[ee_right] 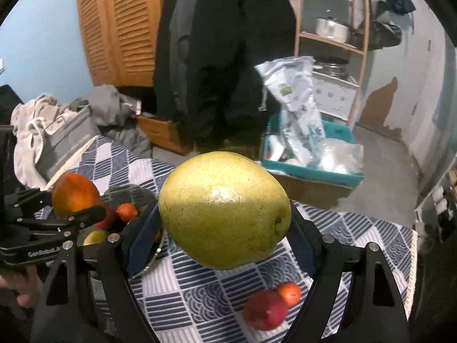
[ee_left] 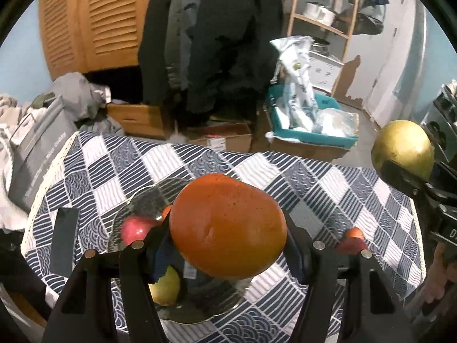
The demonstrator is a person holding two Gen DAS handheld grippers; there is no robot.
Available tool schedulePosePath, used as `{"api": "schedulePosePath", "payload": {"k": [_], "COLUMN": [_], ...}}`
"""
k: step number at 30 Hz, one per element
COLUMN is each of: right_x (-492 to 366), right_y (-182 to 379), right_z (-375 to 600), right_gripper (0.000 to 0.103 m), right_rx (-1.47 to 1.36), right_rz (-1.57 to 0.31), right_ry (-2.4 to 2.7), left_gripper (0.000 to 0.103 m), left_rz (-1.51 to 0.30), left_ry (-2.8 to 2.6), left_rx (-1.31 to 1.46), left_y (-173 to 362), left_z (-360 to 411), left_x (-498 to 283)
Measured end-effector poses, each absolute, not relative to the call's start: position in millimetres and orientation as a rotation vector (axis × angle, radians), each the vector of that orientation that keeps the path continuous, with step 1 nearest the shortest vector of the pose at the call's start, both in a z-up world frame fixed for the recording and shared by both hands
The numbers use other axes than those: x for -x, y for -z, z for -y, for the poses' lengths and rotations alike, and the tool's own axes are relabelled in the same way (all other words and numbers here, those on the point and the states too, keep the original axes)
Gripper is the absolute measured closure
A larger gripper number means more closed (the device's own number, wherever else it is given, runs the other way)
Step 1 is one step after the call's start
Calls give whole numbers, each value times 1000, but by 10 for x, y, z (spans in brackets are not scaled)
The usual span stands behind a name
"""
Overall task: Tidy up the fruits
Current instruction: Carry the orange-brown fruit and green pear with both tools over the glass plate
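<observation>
My left gripper [ee_left: 228, 245] is shut on a large orange fruit [ee_left: 228, 225], held above a glass plate [ee_left: 137, 200]. On the plate lie a red apple [ee_left: 135, 230], a small orange fruit [ee_left: 166, 211] and a yellow-green pear [ee_left: 168, 285]. My right gripper [ee_right: 225, 237] is shut on a big yellow-green pear [ee_right: 224, 210], which also shows at the right edge of the left wrist view as the pear [ee_left: 402, 147]. Below it on the cloth lie a red apple [ee_right: 264, 310] and a small orange fruit [ee_right: 290, 293]. The left gripper [ee_right: 85, 214] with its orange fruit [ee_right: 74, 197] shows at the left.
A blue and white checked cloth [ee_left: 328, 188] covers the round table. A dark flat object [ee_left: 64, 240] lies on its left side. Behind stand a person in dark clothes [ee_left: 211, 43], cardboard boxes [ee_left: 225, 138], a teal bin with bags [ee_left: 311, 123] and a wooden shelf [ee_left: 322, 8].
</observation>
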State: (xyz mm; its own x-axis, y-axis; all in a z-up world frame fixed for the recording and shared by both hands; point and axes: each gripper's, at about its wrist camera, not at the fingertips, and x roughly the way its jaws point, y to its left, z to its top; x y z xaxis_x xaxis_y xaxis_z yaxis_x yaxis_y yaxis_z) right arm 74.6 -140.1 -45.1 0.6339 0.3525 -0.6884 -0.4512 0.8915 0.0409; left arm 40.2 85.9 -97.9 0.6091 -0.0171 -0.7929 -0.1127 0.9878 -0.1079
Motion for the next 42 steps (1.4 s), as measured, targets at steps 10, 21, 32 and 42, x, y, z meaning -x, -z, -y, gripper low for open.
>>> {"api": "schedulePosePath", "payload": {"k": [10, 21, 32, 42], "right_x": [-818, -854, -876, -855], "right_y": [706, 1120, 1472, 1685], "right_z": [880, 447, 208, 121], "right_gripper": [20, 20, 20, 20], "right_rx": [178, 235, 281, 314], "right_rz": [-814, -906, -993, -1051], "right_ry": [-560, -635, -672, -686], "left_gripper": [35, 35, 35, 35], "left_rz": [-1001, -1086, -1174, -1218], "left_ry": [-120, -160, -157, -139], "left_rx": [183, 186, 220, 225], "left_y": [1382, 1742, 2028, 2110], "left_z": [-1237, -1478, -1630, -1647], "left_x": [-441, -465, -509, -507]}}
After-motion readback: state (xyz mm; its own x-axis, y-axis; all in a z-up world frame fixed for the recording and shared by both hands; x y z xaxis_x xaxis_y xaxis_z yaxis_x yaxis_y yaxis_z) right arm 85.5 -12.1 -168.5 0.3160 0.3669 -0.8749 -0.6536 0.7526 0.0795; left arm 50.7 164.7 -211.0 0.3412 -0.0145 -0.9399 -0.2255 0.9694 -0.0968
